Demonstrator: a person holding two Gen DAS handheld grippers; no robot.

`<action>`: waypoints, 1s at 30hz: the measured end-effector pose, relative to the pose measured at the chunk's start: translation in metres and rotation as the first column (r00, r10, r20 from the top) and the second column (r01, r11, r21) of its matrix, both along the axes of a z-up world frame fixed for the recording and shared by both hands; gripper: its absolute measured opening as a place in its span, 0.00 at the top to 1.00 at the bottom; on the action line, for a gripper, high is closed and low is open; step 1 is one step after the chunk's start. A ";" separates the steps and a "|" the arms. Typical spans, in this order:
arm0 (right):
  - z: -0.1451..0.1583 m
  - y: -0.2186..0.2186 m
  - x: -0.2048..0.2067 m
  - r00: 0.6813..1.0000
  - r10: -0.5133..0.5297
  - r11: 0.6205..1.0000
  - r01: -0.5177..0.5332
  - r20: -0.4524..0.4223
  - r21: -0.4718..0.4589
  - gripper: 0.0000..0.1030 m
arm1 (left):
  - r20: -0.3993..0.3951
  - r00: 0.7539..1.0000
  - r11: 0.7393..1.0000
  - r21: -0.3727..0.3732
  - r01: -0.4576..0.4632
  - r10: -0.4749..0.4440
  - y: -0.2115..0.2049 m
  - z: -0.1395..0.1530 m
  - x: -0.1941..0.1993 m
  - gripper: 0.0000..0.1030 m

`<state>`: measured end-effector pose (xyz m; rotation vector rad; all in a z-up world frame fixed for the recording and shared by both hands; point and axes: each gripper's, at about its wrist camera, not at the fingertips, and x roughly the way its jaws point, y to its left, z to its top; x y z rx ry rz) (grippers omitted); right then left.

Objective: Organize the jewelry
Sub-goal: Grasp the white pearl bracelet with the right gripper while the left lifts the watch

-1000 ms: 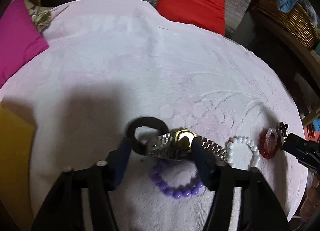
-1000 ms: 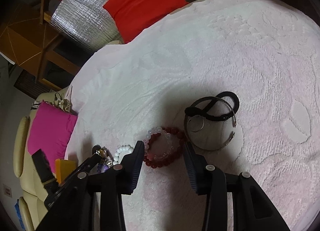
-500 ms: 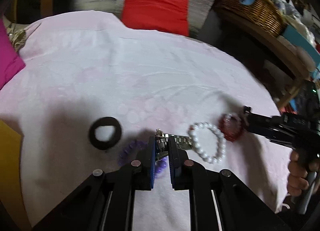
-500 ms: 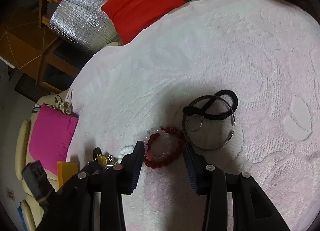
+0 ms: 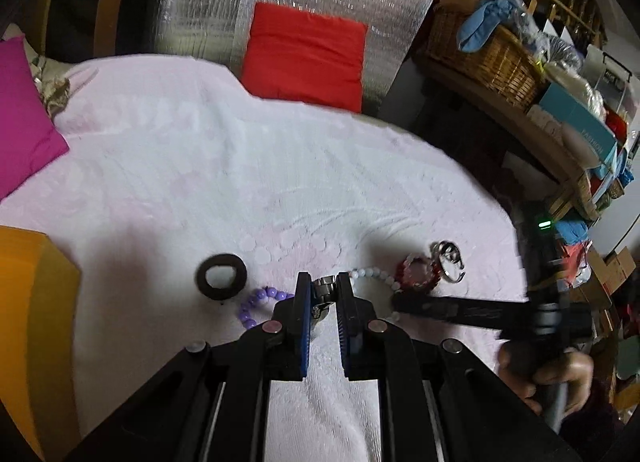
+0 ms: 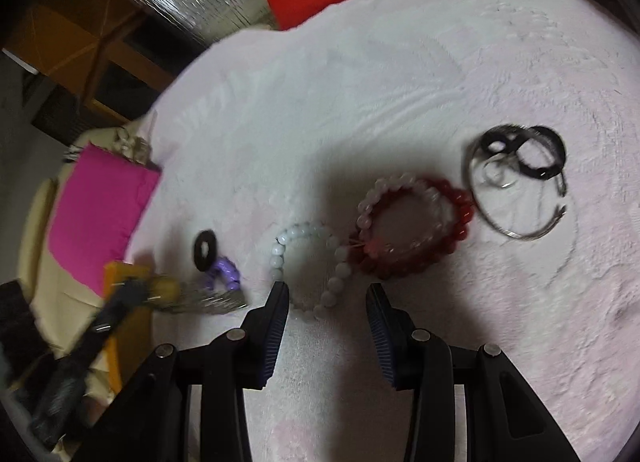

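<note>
My left gripper (image 5: pixel 323 282) is shut on a silver and gold watch (image 5: pixel 322 291) and holds it above the pink cloth (image 5: pixel 280 182). The watch band (image 6: pixel 216 300) trails blurred in the right wrist view. Below it lie a purple bead bracelet (image 5: pixel 256 304) and a black ring (image 5: pixel 221 276). My right gripper (image 6: pixel 327 294) stands open over the near side of a white bead bracelet (image 6: pixel 276 258). Beside it lies a red bead bracelet (image 6: pixel 460 222) with a pale one on it, then a silver bangle (image 6: pixel 520 236) under a black hair tie (image 6: pixel 538 160).
A yellow box (image 5: pixel 32 302) stands at the cloth's left edge, a magenta cushion (image 5: pixel 20 122) behind it. A red cushion (image 5: pixel 304 54) and silver foil sheet sit at the back. A wicker basket (image 5: pixel 492 58) and shelves crowd the right. A hand (image 5: pixel 560 374) holds the right tool.
The left gripper shut on the watch and lifted it off the cloth. The right gripper slid from the red bracelet to the white bead bracelet.
</note>
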<state>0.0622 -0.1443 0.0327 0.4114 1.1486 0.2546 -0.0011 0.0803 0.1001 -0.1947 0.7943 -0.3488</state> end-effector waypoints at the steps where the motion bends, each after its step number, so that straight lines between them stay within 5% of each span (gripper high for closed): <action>1: 0.000 0.003 0.001 1.000 -0.014 1.000 0.014 0.011 -0.028 0.57 | 0.011 1.000 1.000 0.001 -0.004 0.004 0.002 0.003 -0.003 0.88; 5: 0.001 0.024 0.003 0.997 -0.037 0.975 0.051 0.070 -0.215 0.74 | 0.034 0.999 1.000 0.013 -0.019 0.019 0.010 0.010 -0.013 0.88; 8: 0.001 0.051 -0.002 0.989 0.028 0.907 0.035 0.142 -0.420 0.85 | 0.036 0.999 0.999 0.018 -0.041 0.041 0.017 0.011 -0.017 0.88; 11: 0.001 0.057 -0.010 0.982 0.065 0.876 0.029 0.177 -0.482 0.90 | 0.039 0.997 0.998 0.015 -0.064 0.064 0.023 0.013 -0.021 0.88; 23: 0.080 0.049 -0.052 0.914 0.096 0.982 -0.021 0.395 -0.190 0.90 | 0.162 0.966 0.979 -0.005 -0.203 0.201 0.063 0.068 -0.083 0.89; 30: 0.119 0.096 -0.088 0.861 0.185 0.980 -0.198 0.475 -0.022 0.90 | 0.207 0.930 0.952 -0.028 -0.305 0.304 0.110 0.101 -0.135 0.89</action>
